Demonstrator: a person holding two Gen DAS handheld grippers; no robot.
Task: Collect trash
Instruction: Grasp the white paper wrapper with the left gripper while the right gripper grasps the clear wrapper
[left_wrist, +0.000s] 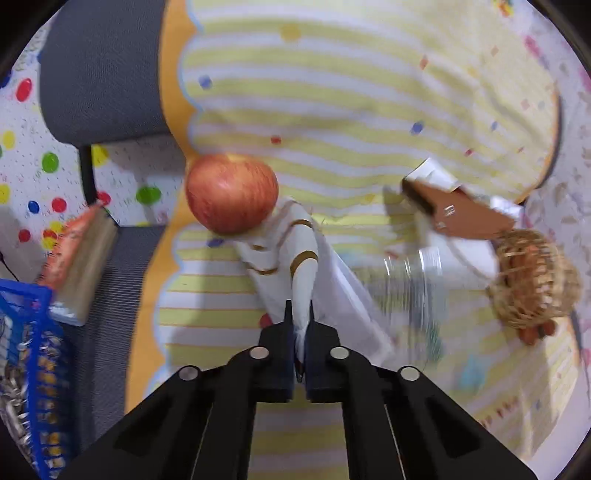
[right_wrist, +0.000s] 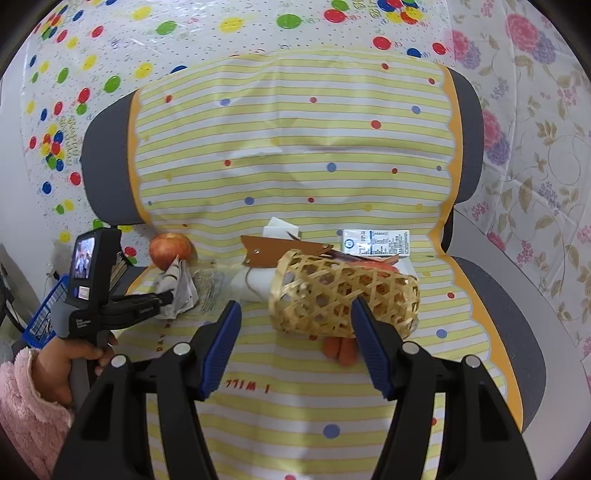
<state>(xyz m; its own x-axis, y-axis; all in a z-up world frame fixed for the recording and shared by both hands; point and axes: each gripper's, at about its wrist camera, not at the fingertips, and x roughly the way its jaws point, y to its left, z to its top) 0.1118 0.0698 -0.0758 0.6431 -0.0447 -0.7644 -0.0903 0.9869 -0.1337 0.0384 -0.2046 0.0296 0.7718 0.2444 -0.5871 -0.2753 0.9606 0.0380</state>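
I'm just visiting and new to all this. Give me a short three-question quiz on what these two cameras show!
1. True or false: the left gripper is shut on the white wrapper.
2. What lies nearest the right gripper? A) apple B) basket C) carton
3. Fill in: the right gripper is ____.

Key: 1 true; 2 B; 3 open

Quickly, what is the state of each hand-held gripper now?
Left hand-held gripper: closed on the white wrapper.
Right hand-held gripper: open, holding nothing.
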